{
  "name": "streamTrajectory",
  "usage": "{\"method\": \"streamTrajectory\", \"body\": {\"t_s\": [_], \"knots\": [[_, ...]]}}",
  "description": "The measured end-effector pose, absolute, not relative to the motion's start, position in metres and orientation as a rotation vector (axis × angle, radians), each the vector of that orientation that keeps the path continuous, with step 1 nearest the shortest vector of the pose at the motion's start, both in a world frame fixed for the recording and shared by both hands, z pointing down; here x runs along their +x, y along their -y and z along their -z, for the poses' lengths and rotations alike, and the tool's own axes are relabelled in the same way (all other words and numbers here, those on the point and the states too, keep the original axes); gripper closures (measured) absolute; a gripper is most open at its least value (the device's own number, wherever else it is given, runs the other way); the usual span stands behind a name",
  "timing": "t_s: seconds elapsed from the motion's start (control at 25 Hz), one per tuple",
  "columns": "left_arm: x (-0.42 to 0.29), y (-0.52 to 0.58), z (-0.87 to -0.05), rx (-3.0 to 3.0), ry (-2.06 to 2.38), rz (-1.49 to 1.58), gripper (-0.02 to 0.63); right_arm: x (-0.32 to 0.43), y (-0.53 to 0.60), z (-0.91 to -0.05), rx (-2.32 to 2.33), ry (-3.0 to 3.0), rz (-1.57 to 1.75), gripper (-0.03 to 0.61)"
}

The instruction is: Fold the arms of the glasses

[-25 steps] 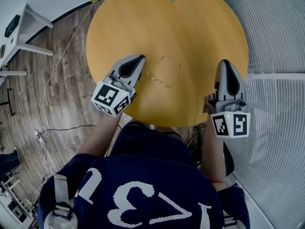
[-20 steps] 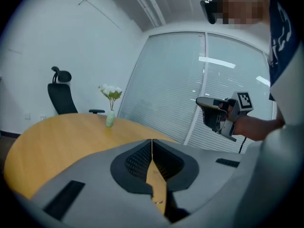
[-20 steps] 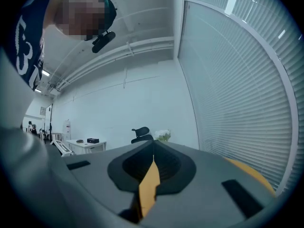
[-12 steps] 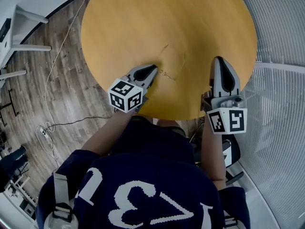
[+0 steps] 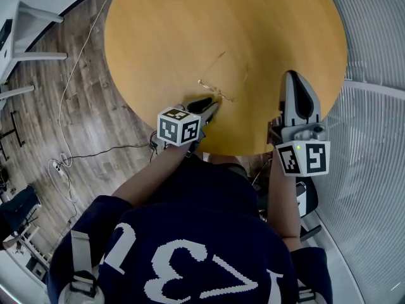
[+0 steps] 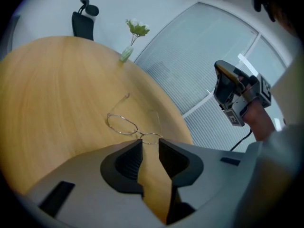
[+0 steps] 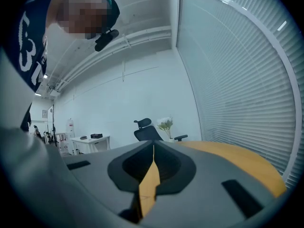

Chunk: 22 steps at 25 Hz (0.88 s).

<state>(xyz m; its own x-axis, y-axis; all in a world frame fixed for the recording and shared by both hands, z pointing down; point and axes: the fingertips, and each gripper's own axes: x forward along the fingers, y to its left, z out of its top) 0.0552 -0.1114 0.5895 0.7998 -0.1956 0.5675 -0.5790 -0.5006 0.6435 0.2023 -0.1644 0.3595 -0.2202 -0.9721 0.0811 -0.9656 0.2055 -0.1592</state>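
Observation:
Thin wire-rimmed glasses lie on the round wooden table near its front edge, with both arms unfolded and pointing away from me. My left gripper slants down at them from the near side. Its jaws have just been opening and stand apart. In the left gripper view the nearer lens of the glasses sits just beyond the tips of the left gripper, with nothing pressed between the pads. My right gripper hovers level over the table's right front edge, shut and empty.
A small vase of flowers stands at the table's far edge, with an office chair behind it. White blinds run along the right. A white desk's legs and a cable lie on the wooden floor at left.
My left gripper dropped and rolled, coming in at the glasses from the near edge, and its jaws opened. The right gripper sank a little and stayed shut.

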Motion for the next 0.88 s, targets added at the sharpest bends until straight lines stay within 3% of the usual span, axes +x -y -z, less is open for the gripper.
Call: {"method": "streamTrajectory", "body": {"t_s": [0.32,0.64,0.88], "knots": [[0.066,0.123,-0.602,1.862,0.637,-0.369,0.515,0.199,0.165,-0.361,-1.888,-2.464,0.287,0.551],[0.063,0.133,-0.597,1.672,0.658,-0.186,0.449,0.189,0.170,-0.362,-1.857,-2.505,0.298,0.551],[0.055,0.143,-0.602,1.619,0.744,-0.158,0.451,0.185,0.168,-0.364,-1.846,-2.519,0.305,0.551]]}}
